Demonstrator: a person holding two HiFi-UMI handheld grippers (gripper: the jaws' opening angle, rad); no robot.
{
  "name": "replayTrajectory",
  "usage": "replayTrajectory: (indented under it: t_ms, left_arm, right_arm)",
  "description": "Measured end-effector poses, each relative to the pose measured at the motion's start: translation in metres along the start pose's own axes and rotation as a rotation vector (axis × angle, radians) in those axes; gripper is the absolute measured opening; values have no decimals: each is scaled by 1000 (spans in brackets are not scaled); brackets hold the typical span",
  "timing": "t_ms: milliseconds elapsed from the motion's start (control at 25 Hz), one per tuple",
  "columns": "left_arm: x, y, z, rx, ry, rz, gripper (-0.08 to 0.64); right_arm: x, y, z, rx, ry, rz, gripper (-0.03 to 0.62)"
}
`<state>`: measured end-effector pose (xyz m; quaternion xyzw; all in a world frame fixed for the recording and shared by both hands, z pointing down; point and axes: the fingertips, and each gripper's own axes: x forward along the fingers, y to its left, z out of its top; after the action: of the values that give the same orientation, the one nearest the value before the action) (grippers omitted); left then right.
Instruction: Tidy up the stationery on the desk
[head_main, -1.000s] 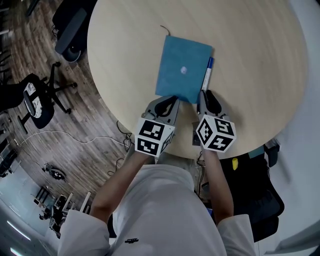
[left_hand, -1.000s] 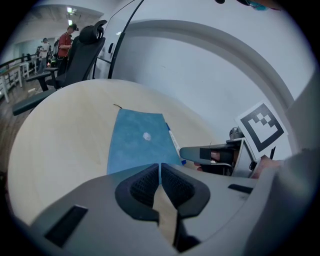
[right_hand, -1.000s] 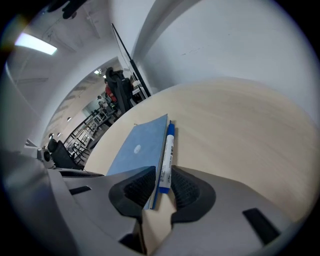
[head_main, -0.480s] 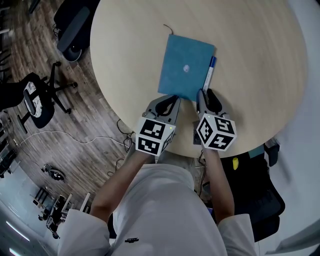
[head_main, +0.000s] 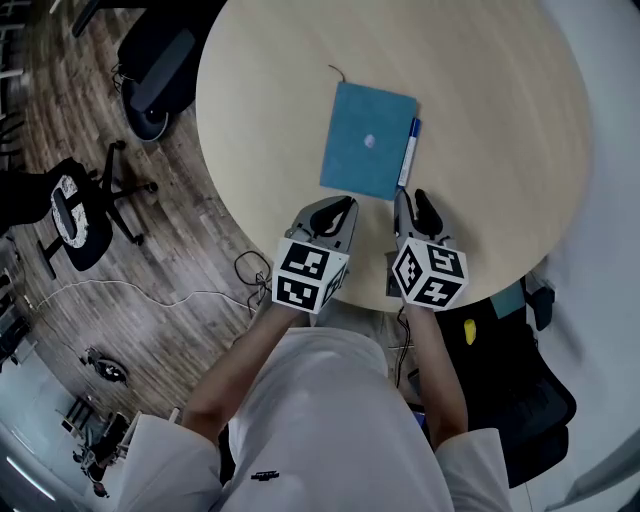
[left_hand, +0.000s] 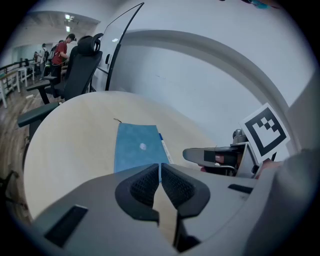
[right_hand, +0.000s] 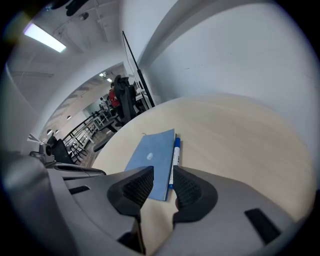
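Fingers (left_hand: 145, 186) on the left gripper (left_hand: 160, 174) are pressed together with nothing between them. The right gripper (right_hand: 161, 186) has its fingers (right_hand: 137, 187) a modest gap apart, also empty (the pen only shows through that gap, farther off). Both grippers sit side by side over the near rim of the tabletop (head_main: 500, 110), short of the stationery and touching none of it.

A notebook (head_main: 367, 141) lies flat and closed near the middle, blue cover up, with a thin thread trailing from its far left corner. A pen (head_main: 408, 152) lies along its right edge, parallel and just beside it.

The notebook looks thin, light and soft-covered, so it will likely bend if lifted by one corner, and lying flush it offers little to get under. Its near short edge seems the best hold: slide it to the rim or tip it up first.

The pen should be light and stiff but smooth and prone to rolling, so pinch it across mid-barrel.
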<state>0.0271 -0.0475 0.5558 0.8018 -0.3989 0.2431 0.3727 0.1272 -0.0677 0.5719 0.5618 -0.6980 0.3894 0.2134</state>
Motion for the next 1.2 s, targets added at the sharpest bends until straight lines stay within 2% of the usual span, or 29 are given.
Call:
replayTrajectory:
  t_ms: [360,560,720,1200]
  left_arm:
    - [-64,-23,17,72,-37,-23,32]
    - [-103,-34,31,108,-76,-41,32]
    - [-135,-38,39,113,-124,-67,28]
    - [-233,-69,54,149,-198,-85,28]
  right_arm:
    - [-74,28,25,-26,-117,-10,121]
    - [-123,53,29,-144,-159,-24,116]
    - [-158,79,32,-234,-212,-45,71]
    - [-256,141,54,-248,-347,-44,58]
